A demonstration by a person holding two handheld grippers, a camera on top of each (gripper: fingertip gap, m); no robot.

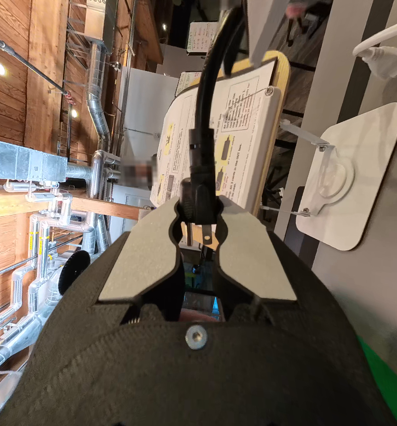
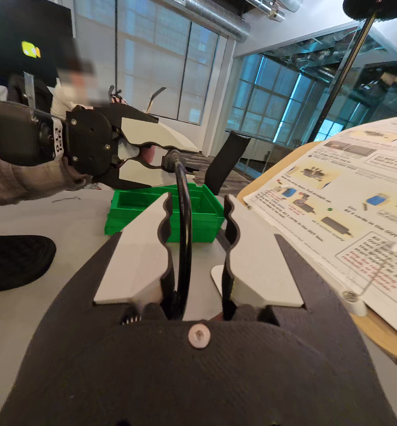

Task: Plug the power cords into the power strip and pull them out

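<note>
While the left wrist view is rolled on its side, the left tool [image 1: 198, 214] sits at the centre of the frame with its two grey fingers [image 1: 146, 260] clamped on a black plug [image 1: 201, 198], the metal prongs [image 1: 207, 235] poking back toward the camera in the gap between the fingers. From the plug, the black power cord [image 1: 207, 92] arcs up toward the top of the frame, passing in front of a printed instruction sheet [image 1: 243, 129] fixed to a pale wooden board [image 1: 282, 76]. At the upper right edge lies a white cord [image 1: 382, 39] with its white plug, blurred, on the grey table [image 1: 354, 288]; a white pad [image 1: 358, 175] with a clear dome is right of centre. In the right wrist view the right tool [image 2: 197, 207] fills the lower half, its wavy-edged fingers [image 2: 137, 253] spread apart and closed on nothing; the black cord [image 2: 185, 230] runs up through the gap without either finger pressing it. Beyond it a green bin [image 2: 192, 227] with dividers stands on the table [image 2: 31, 219]. At the left of that frame the other tool [image 2: 162, 159] is held level above the table, gripping the plug end of the same cord. The instruction sheet [image 2: 331, 207] slopes along the right side. I cannot make out a power strip in either view.
</note>
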